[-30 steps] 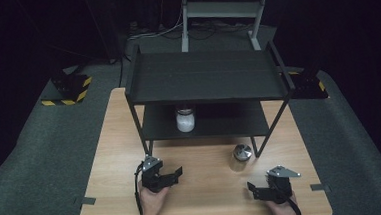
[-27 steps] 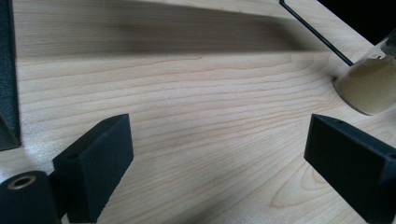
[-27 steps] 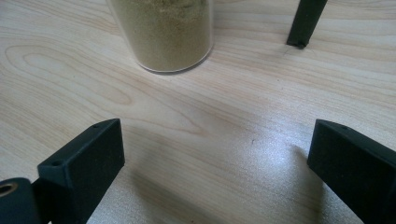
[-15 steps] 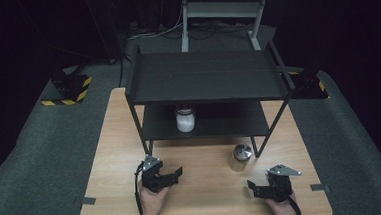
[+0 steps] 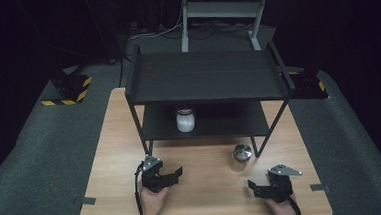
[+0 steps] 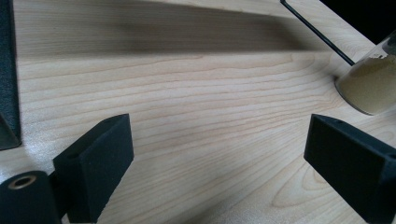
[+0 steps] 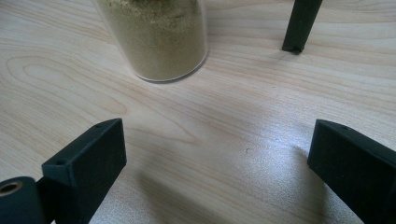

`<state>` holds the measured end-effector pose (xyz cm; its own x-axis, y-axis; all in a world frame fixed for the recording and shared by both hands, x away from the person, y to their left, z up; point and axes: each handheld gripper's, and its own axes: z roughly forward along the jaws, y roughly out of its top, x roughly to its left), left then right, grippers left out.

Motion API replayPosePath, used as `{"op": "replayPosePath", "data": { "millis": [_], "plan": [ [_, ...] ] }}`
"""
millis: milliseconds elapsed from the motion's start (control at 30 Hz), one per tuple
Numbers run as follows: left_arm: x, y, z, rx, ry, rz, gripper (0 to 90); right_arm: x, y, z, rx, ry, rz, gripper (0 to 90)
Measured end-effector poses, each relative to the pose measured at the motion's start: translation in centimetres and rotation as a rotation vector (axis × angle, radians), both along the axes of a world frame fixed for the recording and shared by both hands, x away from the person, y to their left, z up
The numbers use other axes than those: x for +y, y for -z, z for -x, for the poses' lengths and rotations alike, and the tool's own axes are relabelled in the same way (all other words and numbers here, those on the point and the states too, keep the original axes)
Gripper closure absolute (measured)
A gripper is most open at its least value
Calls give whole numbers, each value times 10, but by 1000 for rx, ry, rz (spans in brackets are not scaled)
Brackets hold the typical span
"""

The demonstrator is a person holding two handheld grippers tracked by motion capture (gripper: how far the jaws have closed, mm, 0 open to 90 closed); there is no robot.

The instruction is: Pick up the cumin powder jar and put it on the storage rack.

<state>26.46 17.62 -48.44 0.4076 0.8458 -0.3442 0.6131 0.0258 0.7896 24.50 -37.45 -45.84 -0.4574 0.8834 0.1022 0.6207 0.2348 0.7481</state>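
A clear jar of tan powder with a metal lid [image 5: 241, 157] stands on the wooden table [image 5: 209, 196], in front of the black shelf rack. My left gripper [image 5: 175, 173] rests on the table to the jar's left. Its jaws are open over bare wood [image 6: 217, 135], and the jar [image 6: 373, 79] stands off to the right beyond them. My right gripper [image 5: 252, 188] lies near the front right. It is open too [image 7: 219, 135], with the jar [image 7: 159, 37] just ahead and apart from its jaws. A white-filled jar [image 5: 185, 120] sits on the rack's lower shelf.
The black two-tier rack [image 5: 206, 76] covers the back half of the table, and one of its legs [image 7: 299, 23] stands close to the tan jar. Yellow-and-black striped bases [image 5: 67, 92] sit on the grey floor at both sides.
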Motion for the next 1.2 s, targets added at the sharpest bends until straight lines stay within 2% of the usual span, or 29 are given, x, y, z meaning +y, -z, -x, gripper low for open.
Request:
{"op": "replayPosePath", "data": {
  "millis": [667, 1200],
  "plan": [
    [1, 0, 0, -3, -1, 3, 85, 7, -2, 1, -1, 0, 32, 45],
    [1, 1, 1, -6, 0, 11, 85, 22, -4, 6, -8, -24, 100, 39]
  ]
}}
